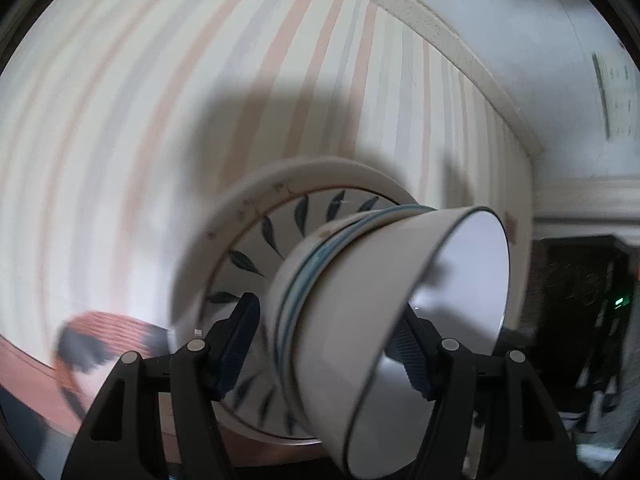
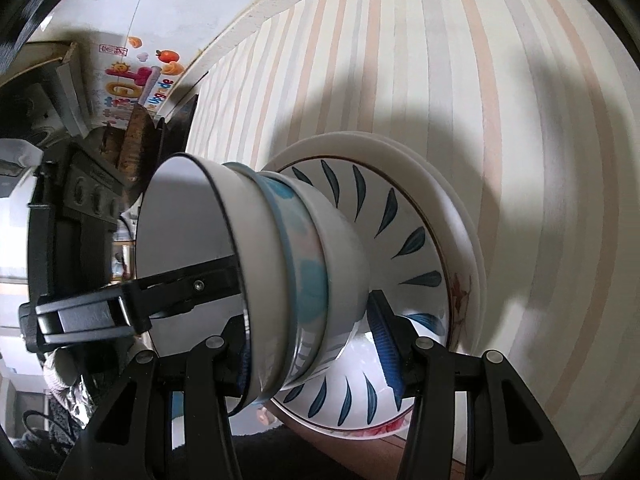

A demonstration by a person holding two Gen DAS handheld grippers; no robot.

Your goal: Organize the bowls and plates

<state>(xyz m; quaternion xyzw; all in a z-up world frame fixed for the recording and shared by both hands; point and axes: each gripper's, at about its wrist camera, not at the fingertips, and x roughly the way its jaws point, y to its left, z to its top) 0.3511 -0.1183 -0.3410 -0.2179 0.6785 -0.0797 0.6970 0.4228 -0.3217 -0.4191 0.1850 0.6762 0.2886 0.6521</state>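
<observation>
Striped tablecloth [image 2: 520,120]; bowl stack [image 2: 280,248] seemingly between right claw [image 2: 316,340]

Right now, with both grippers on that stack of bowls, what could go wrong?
The nested bowls sit stacked several high on the leaf-pattern plate, so a tilt could slide or topple them. The left gripper and right gripper each straddle the stack; uneven pulls could separate the bowls or chip rims.

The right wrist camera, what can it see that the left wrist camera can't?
Only the right view shows the colourful fruit poster and the left gripper reaching into the top bowl. Only the left view shows an orange woven mat. Both show the nested bowls standing on the leaf-patterned plate and the striped tablecloth.
</observation>
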